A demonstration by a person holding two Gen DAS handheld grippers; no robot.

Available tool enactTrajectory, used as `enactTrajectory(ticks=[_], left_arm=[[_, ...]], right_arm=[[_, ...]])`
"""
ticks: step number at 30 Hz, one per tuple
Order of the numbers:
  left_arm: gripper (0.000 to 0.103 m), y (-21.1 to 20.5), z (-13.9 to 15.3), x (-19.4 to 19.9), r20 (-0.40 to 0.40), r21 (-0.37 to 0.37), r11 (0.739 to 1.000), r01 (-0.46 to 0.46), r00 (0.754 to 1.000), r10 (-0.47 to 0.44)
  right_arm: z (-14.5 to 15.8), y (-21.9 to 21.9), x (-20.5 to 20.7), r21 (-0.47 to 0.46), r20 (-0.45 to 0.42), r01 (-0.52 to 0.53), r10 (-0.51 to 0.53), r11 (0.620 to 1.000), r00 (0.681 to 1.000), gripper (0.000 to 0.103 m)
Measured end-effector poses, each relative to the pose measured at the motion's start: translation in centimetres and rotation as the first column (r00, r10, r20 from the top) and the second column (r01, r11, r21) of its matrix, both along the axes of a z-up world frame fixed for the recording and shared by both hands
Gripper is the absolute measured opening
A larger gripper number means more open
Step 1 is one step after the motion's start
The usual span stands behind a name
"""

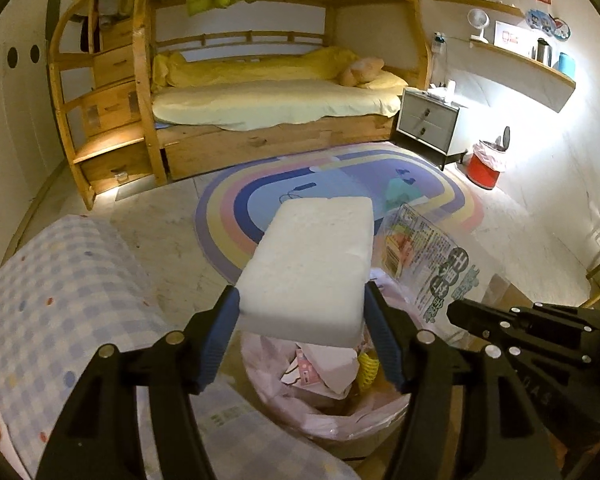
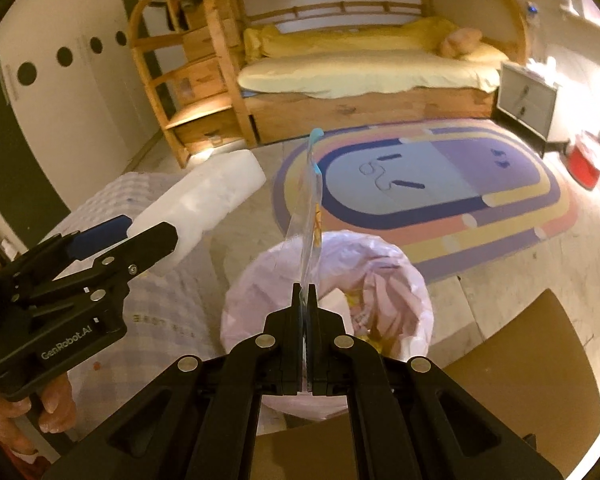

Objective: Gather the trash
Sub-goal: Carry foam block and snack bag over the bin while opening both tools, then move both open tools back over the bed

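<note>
My left gripper point(image 1: 302, 316) is shut on a white foam block point(image 1: 312, 264) and holds it over a bin lined with a pink bag point(image 1: 332, 412) that has trash in it. In the right wrist view the left gripper point(image 2: 140, 236) and the foam block point(image 2: 204, 200) are left of the bin point(image 2: 260, 280). My right gripper point(image 2: 304, 292) is shut on a clear printed plastic wrapper point(image 2: 310, 208), held edge-on above the bin. The wrapper also shows in the left wrist view point(image 1: 424, 252), with the right gripper point(image 1: 460, 312) at its lower edge.
A checked cushion or mattress point(image 1: 60, 300) lies left of the bin. A brown cardboard piece point(image 2: 520, 380) lies to its right. A rainbow rug point(image 2: 440, 184) covers the floor ahead, before a wooden bunk bed point(image 1: 260, 100), a nightstand point(image 1: 428, 120) and a red bin point(image 1: 486, 164).
</note>
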State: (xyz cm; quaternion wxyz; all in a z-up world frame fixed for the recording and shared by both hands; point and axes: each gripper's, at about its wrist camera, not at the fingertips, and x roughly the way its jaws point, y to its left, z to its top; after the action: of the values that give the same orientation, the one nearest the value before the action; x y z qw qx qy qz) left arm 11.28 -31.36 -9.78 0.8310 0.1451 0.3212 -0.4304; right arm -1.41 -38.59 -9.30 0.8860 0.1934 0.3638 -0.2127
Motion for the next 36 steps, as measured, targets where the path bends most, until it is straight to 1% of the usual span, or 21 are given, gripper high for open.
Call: enactTrajectory(ticks=[1, 3, 4, 5, 6, 7, 10, 14, 16, 19, 22, 26, 30, 31, 34, 35, 36], left_arm=[[0.064, -0.3, -0.3, 0.1, -0.003, 0.002, 1.0, 0.001, 1.0, -0.001], [0.071, -0.7, -0.6, 0.3, -0.013, 0.011, 1.0, 0.002, 1.0, -0.002], [0.073, -0.8, -1.0, 0.4, -0.023, 0.015, 1.0, 0.001, 1.0, 0.0], [0.074, -0.7, -1.2, 0.5, -0.033, 0.021, 1.0, -0.003, 0.999, 0.004], [0.074, -0.7, -1.3, 0.5, -0.041, 0.026, 1.0, -0.007, 0.999, 0.008], [0.074, -0.7, -1.5, 0.5, -0.048, 0.029, 1.0, -0.013, 0.999, 0.014], [0.074, -0.2, -1.3, 0.5, -0.044, 0.03, 0.999, -0.026, 0.999, 0.028], [0.074, 1.3, -0.2, 0.2, -0.033, 0.008, 0.998, -0.055, 0.998, 0.055], [0.074, 3.0, 0.8, 0.2, -0.019, -0.009, 0.996, -0.083, 0.996, 0.083], [0.074, 5.4, 2.3, 0.3, 0.006, -0.027, 0.991, -0.127, 0.992, 0.128], [0.074, 8.8, 4.1, 0.7, 0.023, -0.06, 0.979, -0.193, 0.981, 0.195], [0.075, 14.0, 6.2, 0.9, 0.03, -0.108, 0.952, -0.287, 0.956, 0.292], [0.076, 19.3, 7.3, 0.7, 0.034, -0.127, 0.916, -0.38, 0.922, 0.387], [0.076, 20.9, 7.4, 0.7, 0.033, -0.129, 0.904, -0.408, 0.909, 0.415], [0.076, 24.3, 7.5, 0.8, 0.053, -0.123, 0.871, -0.475, 0.873, 0.484], [0.076, 25.8, 7.4, 0.9, 0.063, -0.113, 0.852, -0.511, 0.852, 0.519], [0.076, 26.7, 7.6, 1.2, 0.064, -0.11, 0.841, -0.529, 0.841, 0.537]], right_arm=[[-0.3, -0.2, -0.1, 0.007, 0.001, 0.004, -0.004, 1.0, 1.0, 0.004], [-1.0, -0.8, 0.1, 0.021, -0.002, 0.005, -0.005, 1.0, 1.0, 0.006], [-1.4, -1.0, 0.0, 0.028, -0.008, 0.008, -0.008, 1.0, 1.0, 0.01], [-1.5, -1.0, 0.0, 0.033, -0.01, 0.013, -0.012, 0.999, 1.0, 0.015], [-1.9, -1.1, 0.0, 0.036, -0.015, 0.022, -0.021, 0.999, 1.0, 0.027], [-2.0, -1.2, 0.0, 0.036, -0.018, 0.029, -0.028, 0.999, 0.999, 0.034], [-2.0, -0.8, 0.0, 0.037, -0.021, 0.034, -0.033, 0.999, 0.999, 0.035], [-0.7, -0.2, -0.3, 0.027, 0.006, 0.029, -0.03, 0.999, 1.0, 0.035], [0.0, 0.1, -0.5, 0.018, 0.026, 0.022, -0.022, 1.0, 0.999, 0.035], [2.0, 1.6, -0.8, 0.004, 0.065, -0.005, 0.005, 1.0, 0.998, 0.035], [3.5, 3.5, -0.5, -0.009, 0.093, -0.046, 0.046, 0.999, 0.995, 0.035], [5.6, 6.6, 0.4, -0.022, 0.127, -0.12, 0.122, 0.993, 0.984, 0.035], [7.4, 10.5, 2.2, -0.046, 0.154, -0.214, 0.218, 0.976, 0.964, 0.035], [7.9, 12.0, 3.1, -0.06, 0.158, -0.252, 0.258, 0.966, 0.953, 0.035], [8.4, 14.9, 4.6, -0.073, 0.166, -0.318, 0.326, 0.945, 0.931, 0.035], [8.6, 16.1, 5.4, -0.078, 0.168, -0.348, 0.356, 0.934, 0.919, 0.035], [8.6, 17.0, 6.0, -0.083, 0.168, -0.369, 0.378, 0.926, 0.91, 0.035]])
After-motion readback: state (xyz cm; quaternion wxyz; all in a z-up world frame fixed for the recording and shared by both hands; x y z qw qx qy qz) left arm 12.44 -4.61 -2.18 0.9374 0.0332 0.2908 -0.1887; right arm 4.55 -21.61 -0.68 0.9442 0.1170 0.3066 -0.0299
